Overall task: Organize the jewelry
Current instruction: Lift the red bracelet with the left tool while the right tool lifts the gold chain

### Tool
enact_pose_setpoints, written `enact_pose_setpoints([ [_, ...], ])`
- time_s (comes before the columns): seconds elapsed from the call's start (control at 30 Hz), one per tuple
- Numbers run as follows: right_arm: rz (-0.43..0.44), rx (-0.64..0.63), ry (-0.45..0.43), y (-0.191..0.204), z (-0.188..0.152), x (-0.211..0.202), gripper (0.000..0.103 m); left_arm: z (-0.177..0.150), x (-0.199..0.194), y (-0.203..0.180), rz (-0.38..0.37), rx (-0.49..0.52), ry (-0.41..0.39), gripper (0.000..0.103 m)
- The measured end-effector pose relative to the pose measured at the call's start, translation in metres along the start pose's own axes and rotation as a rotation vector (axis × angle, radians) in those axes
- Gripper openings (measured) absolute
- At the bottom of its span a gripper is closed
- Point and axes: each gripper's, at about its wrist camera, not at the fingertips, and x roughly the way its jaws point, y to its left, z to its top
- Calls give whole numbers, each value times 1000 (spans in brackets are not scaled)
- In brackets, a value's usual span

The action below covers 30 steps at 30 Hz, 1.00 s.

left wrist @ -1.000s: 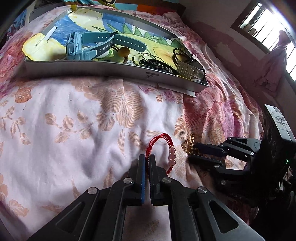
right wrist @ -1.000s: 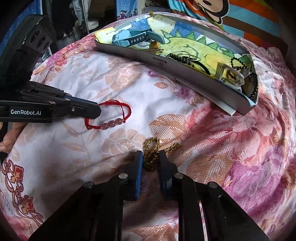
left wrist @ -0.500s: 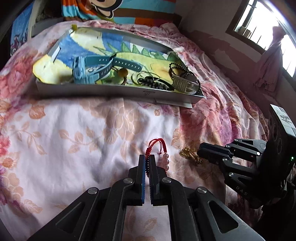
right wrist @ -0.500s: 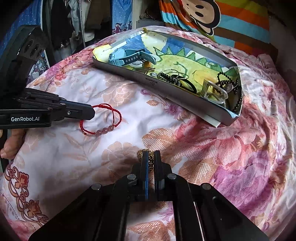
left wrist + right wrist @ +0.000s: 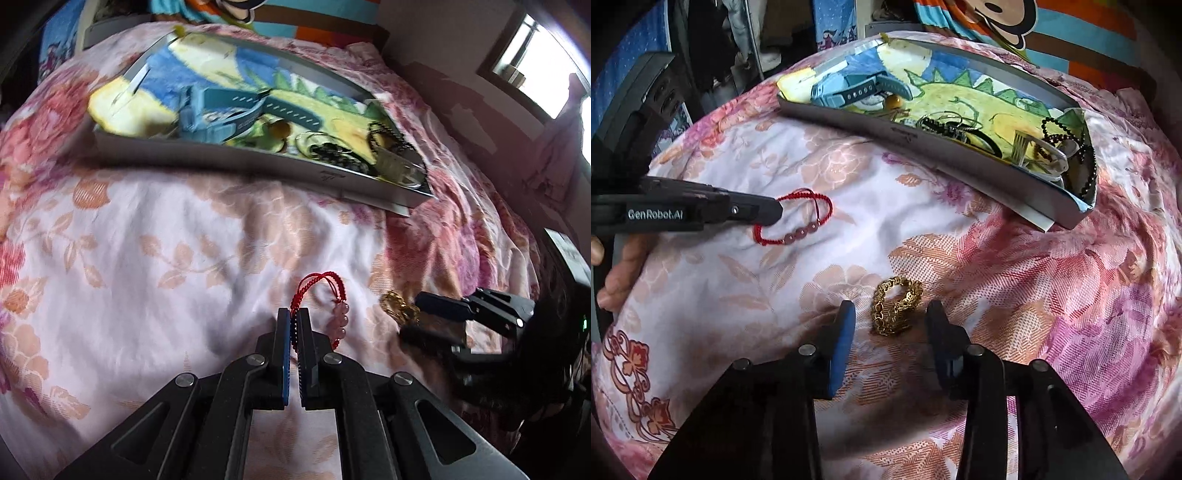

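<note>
A red cord bracelet with pink beads hangs from my left gripper, which is shut on its cord just above the bedspread; it also shows in the right wrist view. A gold chain lies bunched on the bedspread between the open fingers of my right gripper, untouched; it shows in the left wrist view beside the right gripper. A grey tray with a dinosaur picture lies farther back and holds a blue watch, black beads and hair ties.
The floral bedspread covers the whole bed. A monkey-print pillow lies behind the tray. A wall and a window are at the right. Furniture and hanging clothes stand at the left.
My right gripper has opened and let go of the gold chain, which now lies on the bedspread. My left gripper stays shut on the red bracelet, lifted slightly.
</note>
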Motion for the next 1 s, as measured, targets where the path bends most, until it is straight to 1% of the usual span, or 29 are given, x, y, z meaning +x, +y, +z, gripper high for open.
enact_pose_setpoints([
  [0.07, -2, 8, 12, -1, 1, 4, 36, 0, 2, 4, -5, -21, 6, 3],
  [0.17, -19, 12, 21, 2, 0, 6, 34, 0, 3, 5, -5, -20, 5, 3],
  [0.2, -12, 11, 22, 4, 0, 6, 28, -1, 3, 4, -3, -13, 3, 3],
  [0.23, -7, 18, 23, 4, 0, 6, 19, -1, 3, 4, -2, -10, 2, 3],
  [0.27, -13, 26, 22, 4, 1, 5, 14, 0, 3, 3, -1, -8, 1, 3],
  [0.3, -12, 31, 19, 3, 0, 4, 11, 0, 2, 3, -3, -7, -1, 3],
  [0.4, -4, 53, 3, -1, 0, 2, 9, 0, 1, 2, -10, -6, -6, 3],
  [0.43, -16, 52, -10, -1, 0, -1, 6, 0, 0, 1, -12, -3, -10, 3],
  [0.5, -28, 46, -35, 0, 0, -6, 6, 0, -3, -3, -11, 14, -24, 3],
  [0.57, -46, 28, -79, 2, 3, -14, 6, 0, -7, -7, -6, 37, -44, 3],
  [0.7, -63, 18, -170, 2, 9, -32, 6, 2, -23, -18, 17, 93, -125, 3],
  [0.73, -71, 16, -204, 2, 11, -38, 2, 2, -27, -20, 20, 100, -142, 3],
  [0.83, -81, 15, -279, 1, 14, -51, 2, 4, -37, -25, 31, 124, -191, 3],
  [0.93, -90, 19, -318, 0, 16, -56, 2, 5, -45, -29, 48, 146, -225, 3],
  [1.0, -96, 23, -320, -1, 17, -56, 2, 6, -49, -32, 60, 159, -244, 3],
])
